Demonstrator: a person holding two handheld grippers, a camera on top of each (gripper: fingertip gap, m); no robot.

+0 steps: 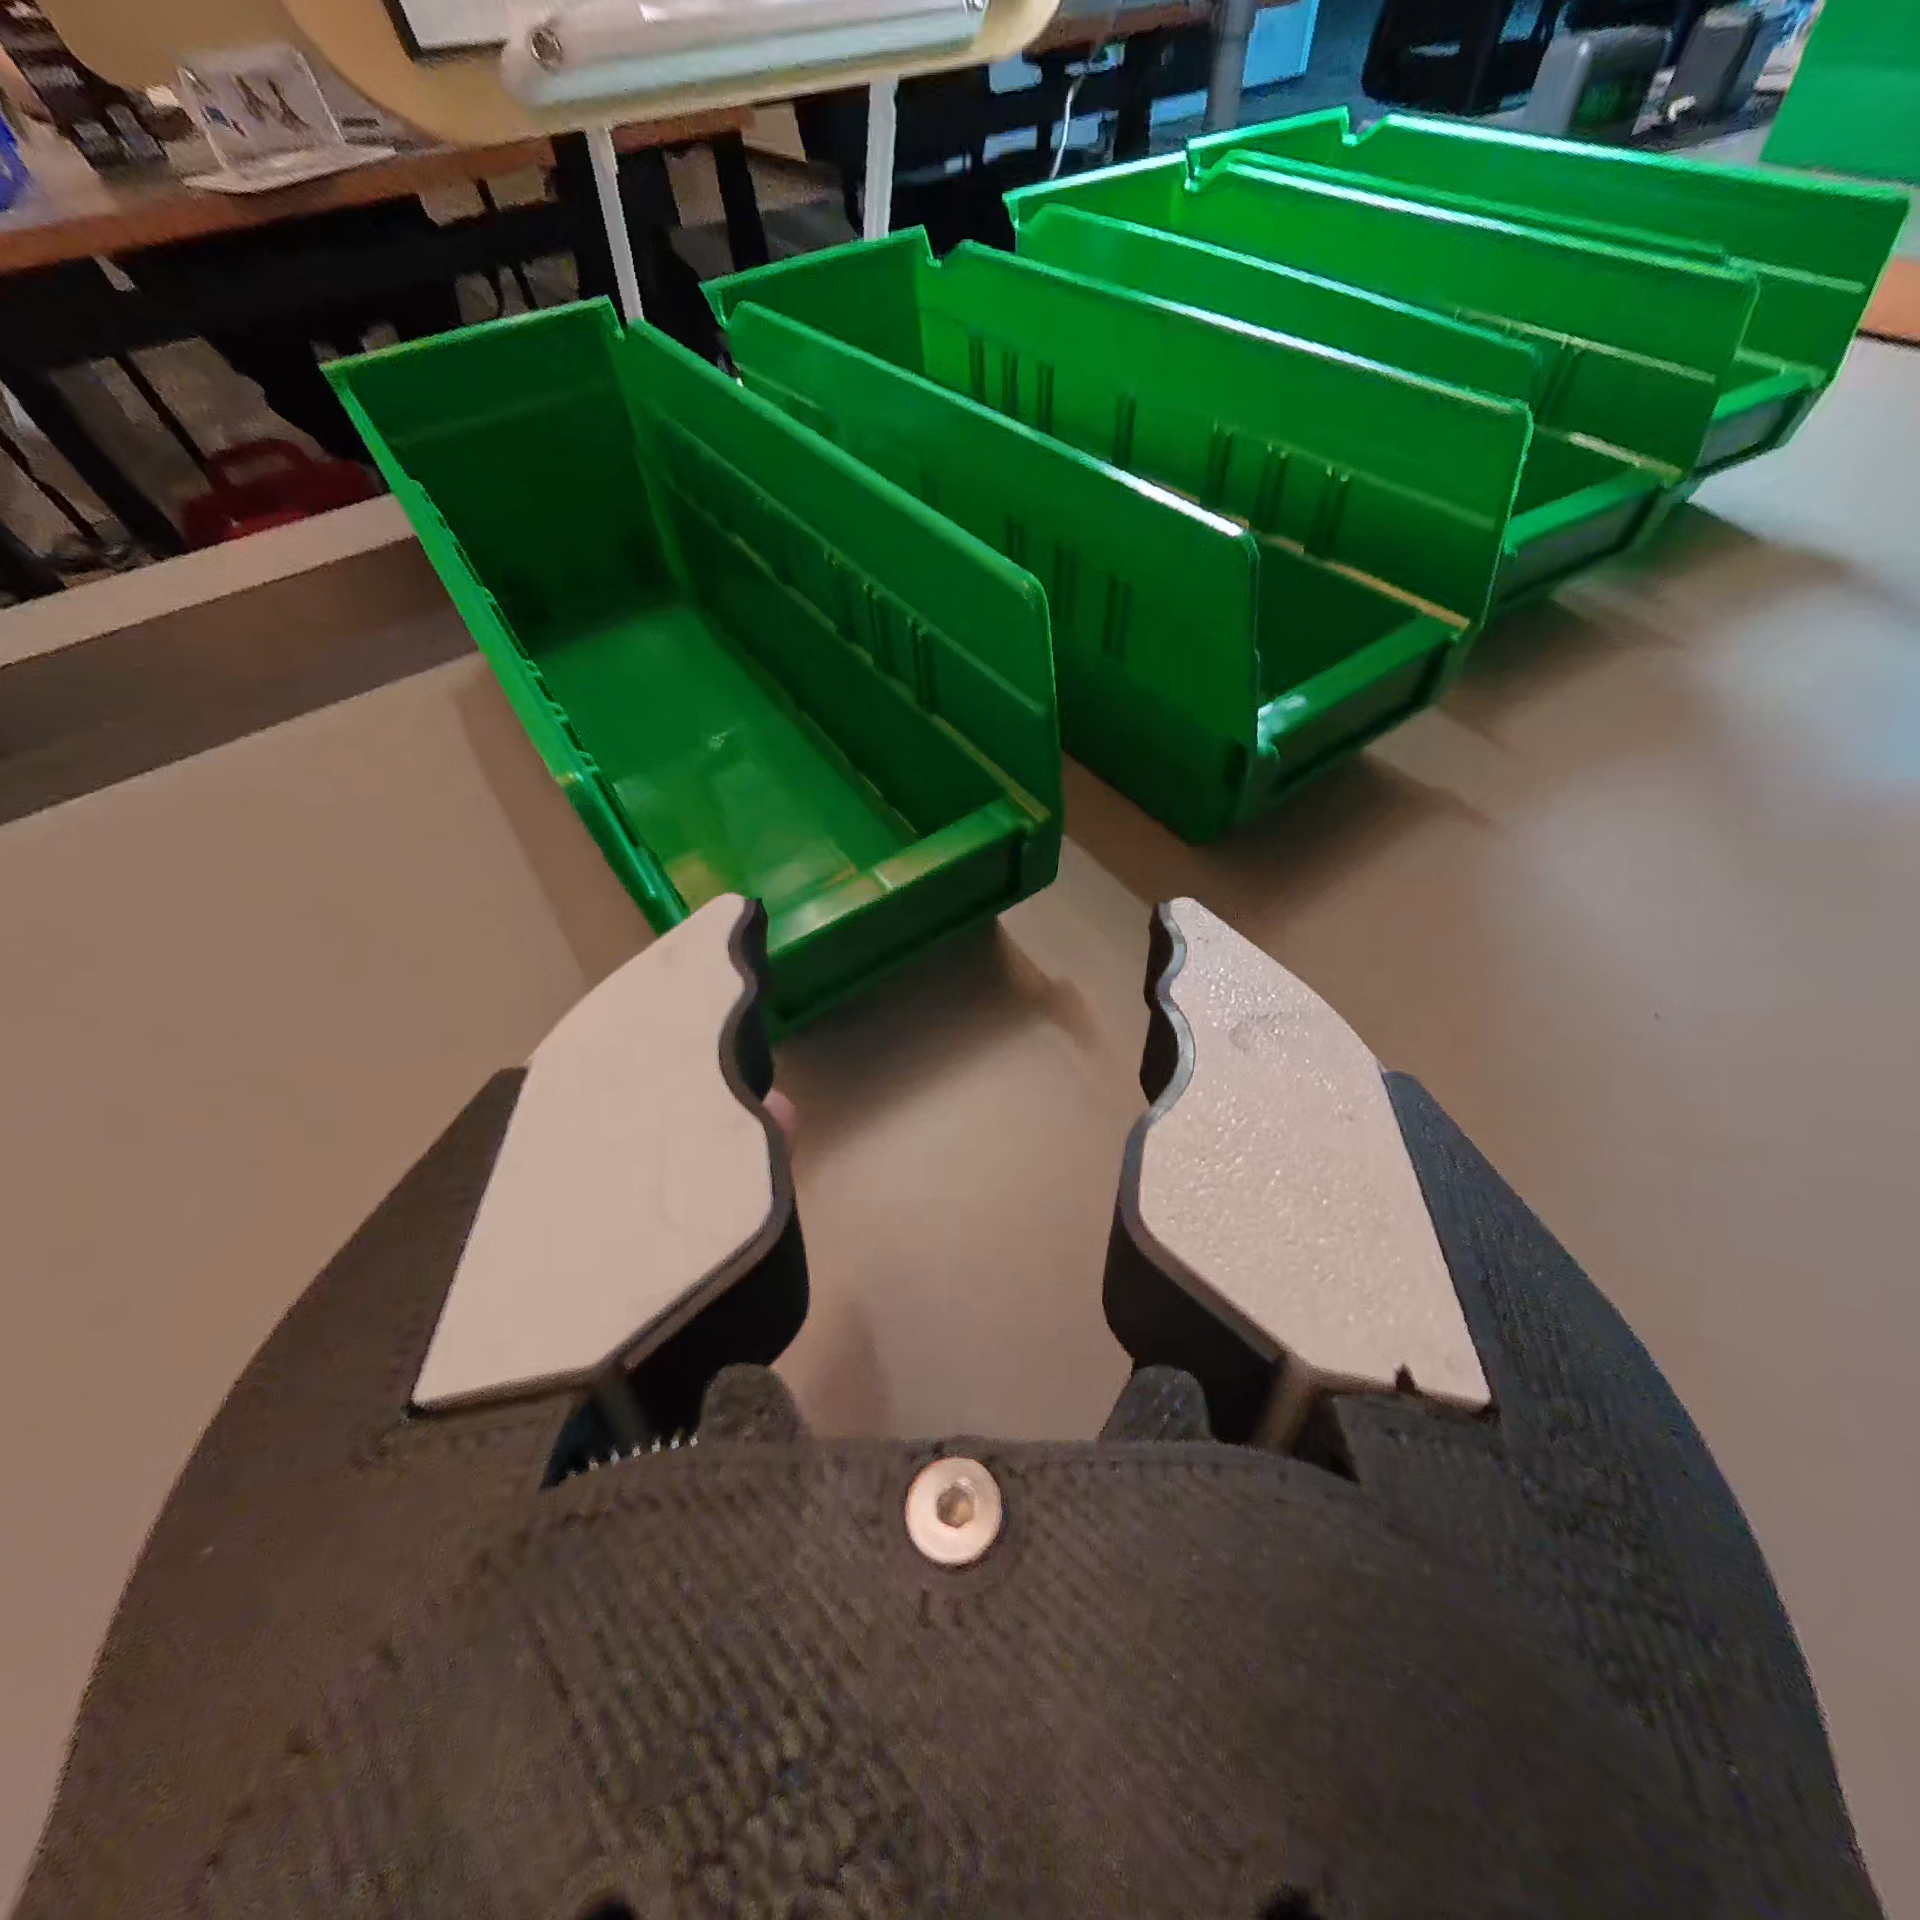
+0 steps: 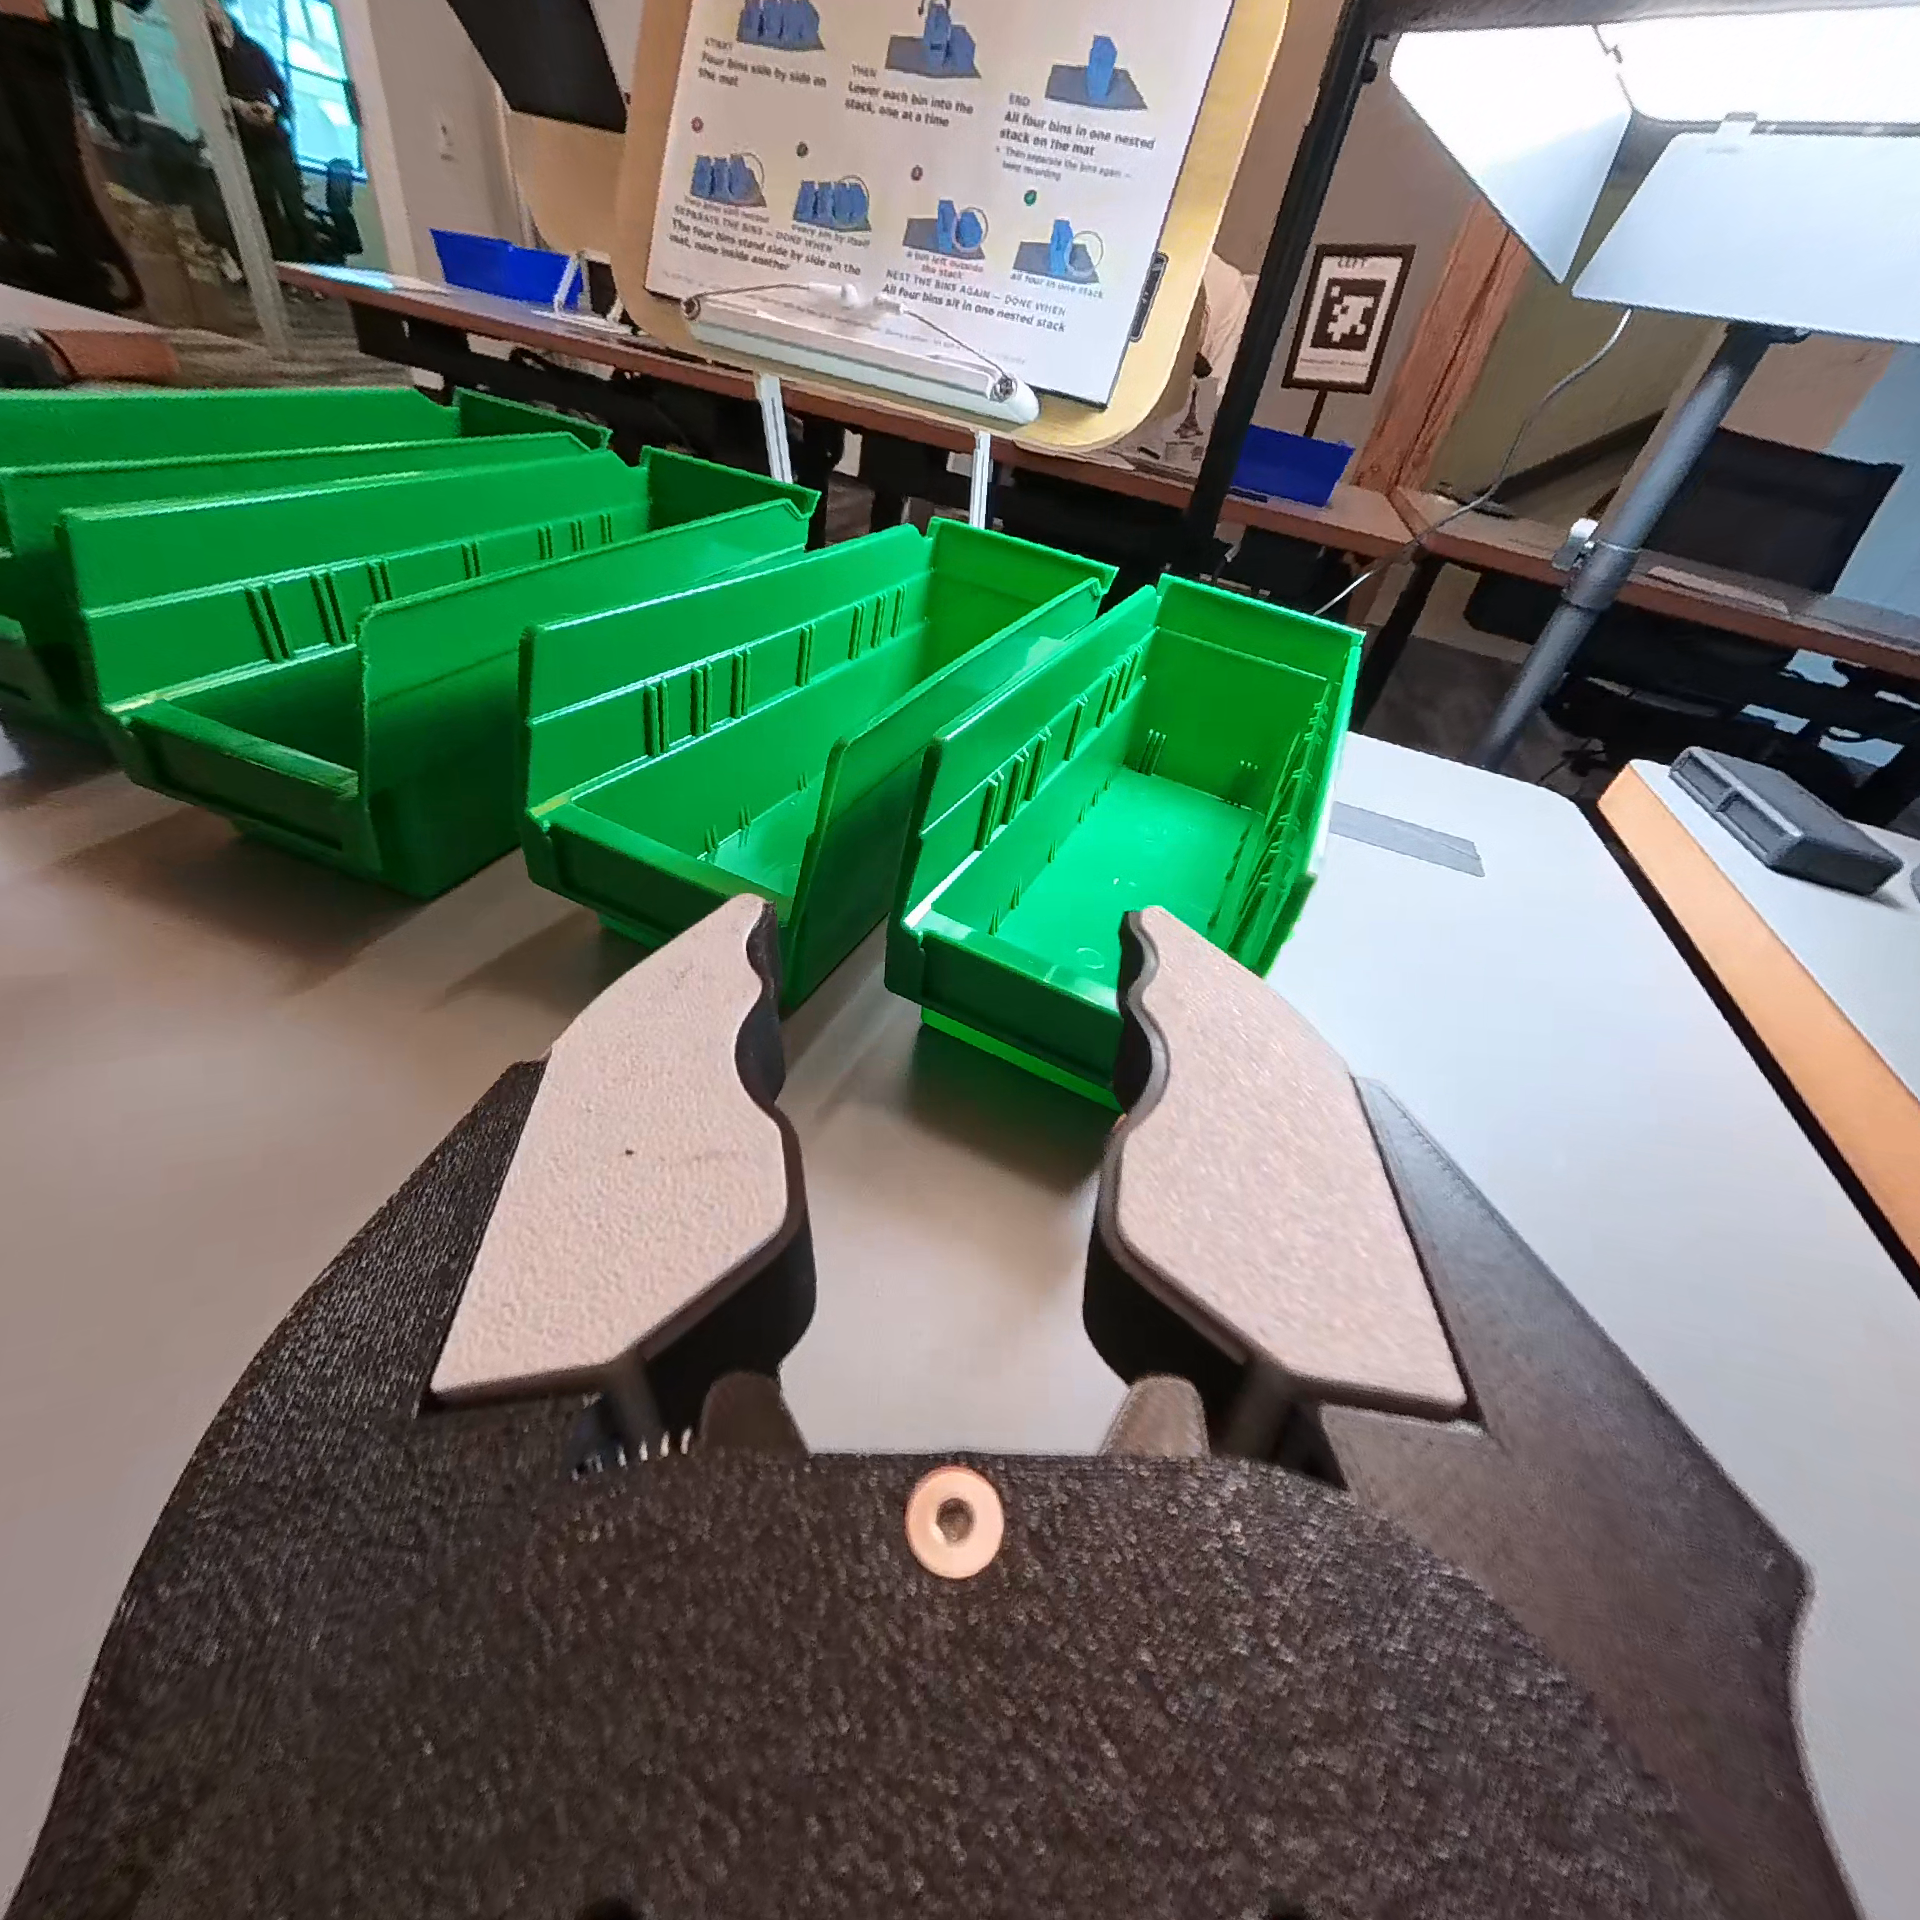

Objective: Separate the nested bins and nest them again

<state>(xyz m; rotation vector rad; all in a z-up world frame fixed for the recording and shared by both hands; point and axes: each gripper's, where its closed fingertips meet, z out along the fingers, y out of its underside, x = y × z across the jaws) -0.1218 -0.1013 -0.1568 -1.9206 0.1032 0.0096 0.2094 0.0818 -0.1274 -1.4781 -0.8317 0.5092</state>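
Four green bins sit side by side in a row on the grey worktop (image 2: 1558,1195), none inside another, so the separate half of the task looks done and nesting is what's left, judging from the layout. Landmark: the instruction board (image 2: 935,177) on its stand at the far edge of the worktop. The row runs roughly under the board: the leftmost bin (image 1: 727,665) sits just left of the stand, the second bin (image 1: 1143,582) right of it, with two more bins (image 1: 1507,343) farther right, all with open fronts facing the claws. In the right wrist view the rightmost bin (image 2: 1122,831) sits below the board, its neighbour (image 2: 769,727) just beside it on the left, close or touching; I can't tell which. All are upright with long sides parallel, probably so each can be lifted straight and dropped into the next without rotating. The left claw (image 1: 956,966) is released and holds nothing, hovering low just in front of the leftmost bin's front lip. The right claw (image 2: 951,966) is also spread and empty, lined up near the rightmost bin's front lip, one finger (image 2: 1226,1091) overlapping its corner in view. Each claw at an end bin suggests an end-in nest. The front lip is thin, so the grip must be square or the bin tilts.
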